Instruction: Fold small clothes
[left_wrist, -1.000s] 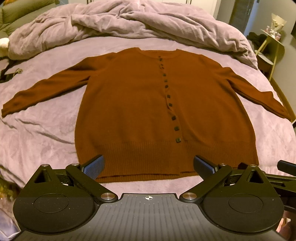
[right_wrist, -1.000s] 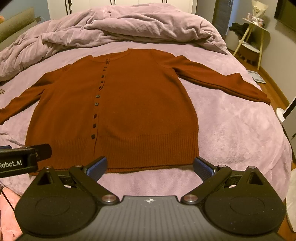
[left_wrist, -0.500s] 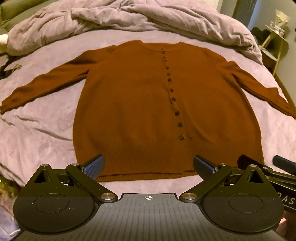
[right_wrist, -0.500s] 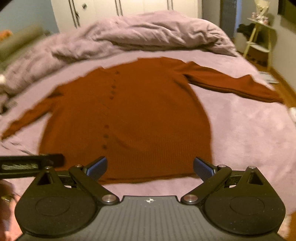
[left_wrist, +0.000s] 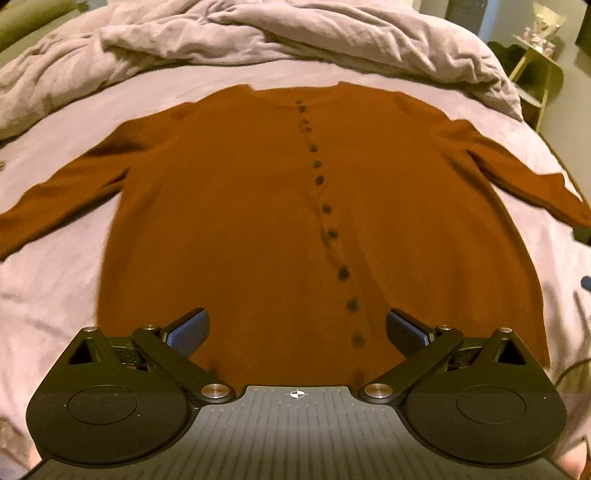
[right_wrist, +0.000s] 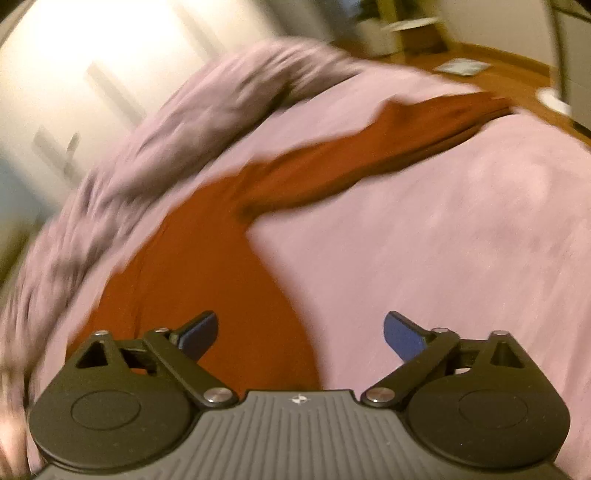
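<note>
A rust-brown knitted cardigan is lying flat and face up on the bed, its sleeves spreading out to both sides and a row of small dark buttons running down its front over the soft mauve cover. The left tool is hovering over the ribbed hem with its blue-padded jaws standing wide and nothing between them. The right tool is tilting over the cardigan's side edge near one sleeve, its jaws just having been closing slightly yet gaping wide and empty, while a crumpled duvet is bunching up beyond the collar.

Cardigan lies flat on bed, duvet behind.
</note>
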